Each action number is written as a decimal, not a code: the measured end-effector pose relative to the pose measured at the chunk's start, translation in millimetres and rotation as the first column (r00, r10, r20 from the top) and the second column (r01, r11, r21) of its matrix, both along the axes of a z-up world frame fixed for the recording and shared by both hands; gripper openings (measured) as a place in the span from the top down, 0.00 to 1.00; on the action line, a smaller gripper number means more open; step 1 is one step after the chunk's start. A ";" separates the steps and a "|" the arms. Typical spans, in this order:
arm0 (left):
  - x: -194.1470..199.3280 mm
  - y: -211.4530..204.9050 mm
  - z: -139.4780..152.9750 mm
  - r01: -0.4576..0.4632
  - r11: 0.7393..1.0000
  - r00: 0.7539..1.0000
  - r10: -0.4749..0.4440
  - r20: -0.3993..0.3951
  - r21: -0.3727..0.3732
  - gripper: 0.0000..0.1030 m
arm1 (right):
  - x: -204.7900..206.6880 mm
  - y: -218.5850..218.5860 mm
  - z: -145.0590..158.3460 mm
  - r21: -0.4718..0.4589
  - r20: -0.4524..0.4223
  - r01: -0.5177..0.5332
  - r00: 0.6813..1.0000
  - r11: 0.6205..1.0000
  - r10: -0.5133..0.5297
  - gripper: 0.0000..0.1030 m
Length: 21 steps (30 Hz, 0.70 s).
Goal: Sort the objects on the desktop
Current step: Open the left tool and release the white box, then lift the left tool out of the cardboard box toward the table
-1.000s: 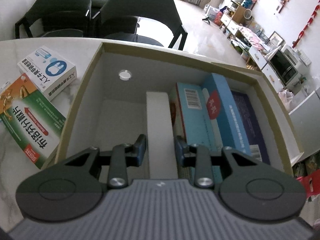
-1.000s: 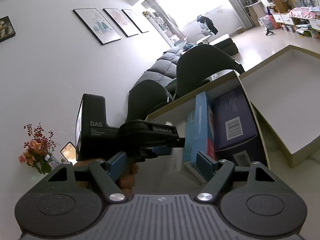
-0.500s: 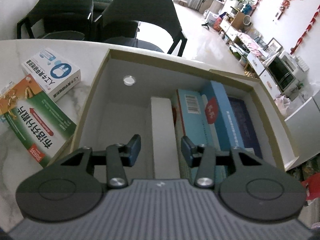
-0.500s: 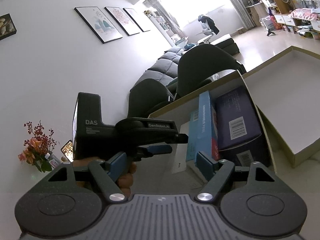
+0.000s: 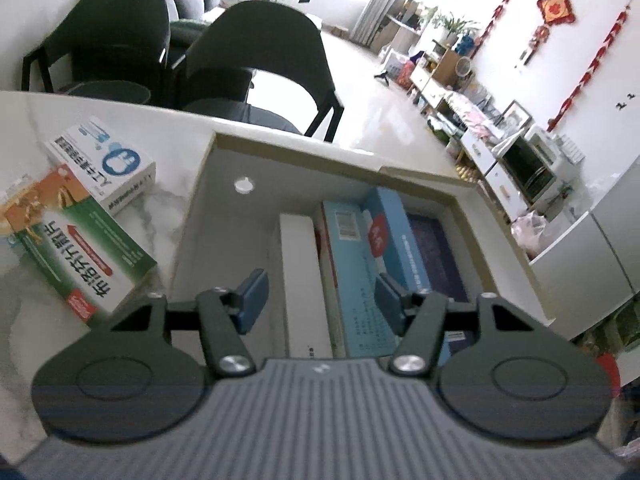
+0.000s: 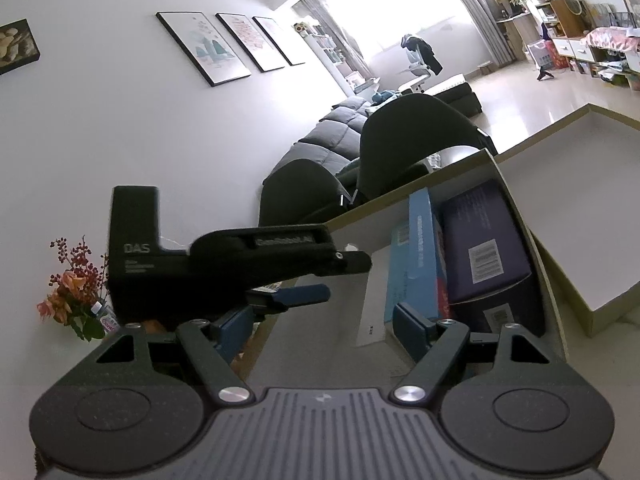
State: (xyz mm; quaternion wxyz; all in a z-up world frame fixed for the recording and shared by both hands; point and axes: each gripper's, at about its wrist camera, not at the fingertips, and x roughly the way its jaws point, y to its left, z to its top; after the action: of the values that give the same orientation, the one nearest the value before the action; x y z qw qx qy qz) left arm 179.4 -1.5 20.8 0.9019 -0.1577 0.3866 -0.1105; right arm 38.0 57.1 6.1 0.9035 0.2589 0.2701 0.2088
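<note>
1. White box (image 5: pixel 304 280) is standing on edge inside the cardboard tray (image 5: pixel 200 196), beside a light blue box (image 5: pixel 352 280) and a purple box (image 5: pixel 436 248).
2. Left gripper (image 5: pixel 318 296) is hovering over it, jaws opening, pads clear of the white box.
3. Right gripper (image 6: pixel 320 330) is waiting spread wide, gripping nothing.
4. Green box (image 5: pixel 80 256) and a white-and-blue box (image 5: pixel 102 164) are lying on the marble table (image 5: pixel 168 208), outside the tray.
</note>
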 end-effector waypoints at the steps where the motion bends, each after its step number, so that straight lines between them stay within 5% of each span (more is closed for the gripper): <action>1: -2.3 2.2 2.2 -0.004 1.000 1.000 0.004 0.009 -0.002 0.40 | -0.4 1.1 0.5 -0.002 0.001 -0.002 1.000 1.000 0.002 0.23; 21: -57.3 77.0 19.5 -0.117 0.988 0.984 0.129 0.125 -0.103 0.24 | 0.9 46.4 6.8 -0.063 0.000 -0.036 0.999 0.997 0.036 0.20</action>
State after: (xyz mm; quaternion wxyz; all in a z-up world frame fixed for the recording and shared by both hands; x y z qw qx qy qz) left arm 122.1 75.5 40.3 0.9220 -0.2166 0.3100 -0.0831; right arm 38.8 103.5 12.9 0.9075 0.2252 0.2808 0.2166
